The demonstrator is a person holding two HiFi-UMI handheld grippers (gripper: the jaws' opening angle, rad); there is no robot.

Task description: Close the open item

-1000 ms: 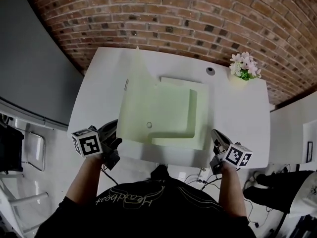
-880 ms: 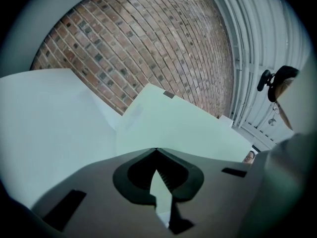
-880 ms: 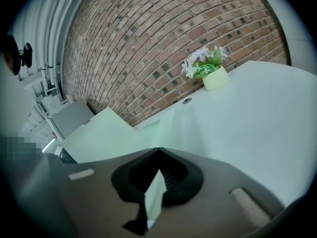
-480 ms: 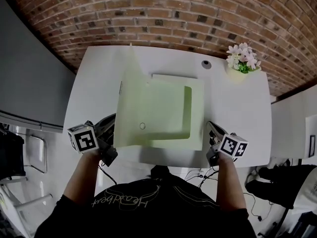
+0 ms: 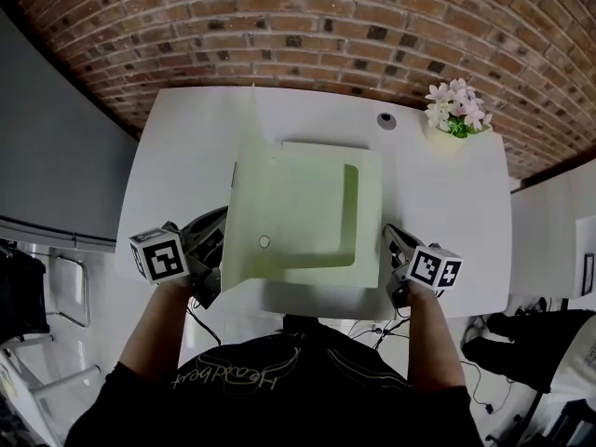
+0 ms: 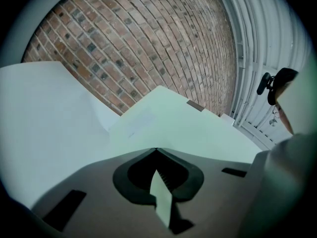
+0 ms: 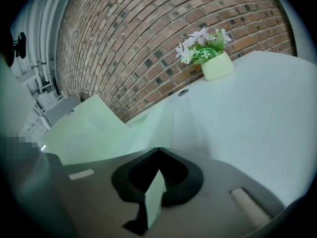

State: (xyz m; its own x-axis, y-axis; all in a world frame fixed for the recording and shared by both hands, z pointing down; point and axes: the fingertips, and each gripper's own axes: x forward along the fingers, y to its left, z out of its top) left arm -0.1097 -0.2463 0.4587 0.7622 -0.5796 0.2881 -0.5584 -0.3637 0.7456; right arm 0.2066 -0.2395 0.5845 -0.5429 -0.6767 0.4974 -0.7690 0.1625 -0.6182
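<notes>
Now that both grippers have drawn in, the left gripper (image 5: 214, 242) is clamped on the near-left edge of the folder's (image 5: 366, 214) half-raised cover (image 5: 279, 208) and the right gripper (image 5: 392, 246) on its near-right corner, so the folder, mid-table (image 5: 438, 203), looks ready for closing.

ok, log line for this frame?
left gripper: shut on folder | right gripper: shut on folder | folder: open, cover raised | on white table

I wear a short-sleeved black shirt (image 5: 279, 385) with pale script lettering. My dark left gripper (image 5: 216, 248) and right gripper (image 5: 391, 242) each carry a white, black-marked cube.
</notes>
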